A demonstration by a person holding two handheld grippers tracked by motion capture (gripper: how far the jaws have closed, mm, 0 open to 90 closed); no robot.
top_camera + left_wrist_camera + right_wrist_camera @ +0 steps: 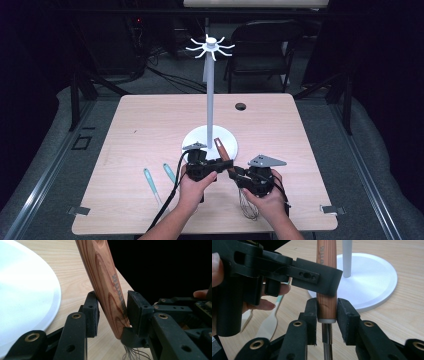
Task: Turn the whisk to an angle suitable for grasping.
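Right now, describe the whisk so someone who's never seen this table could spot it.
Find the white stand at the table's middle. Just in front of its base, both grippers clamp the whisk. Its brown wooden handle sets it apart from the two teal-handled utensils lying flat to the left.

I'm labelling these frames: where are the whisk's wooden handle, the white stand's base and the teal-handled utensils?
wooden handle (326,293), right gripper view, lower shaft.
stand's base (372,285), right gripper view, bare top.
teal-handled utensils (149,179), high view, left one's handle.

Dark printed lettering runs lengthwise down the whisk's wooden handle (105,282), too blurred and steeply angled to read (in the right gripper view its tail end sits at twelve o'clock, equally illegible). No other text is legible.
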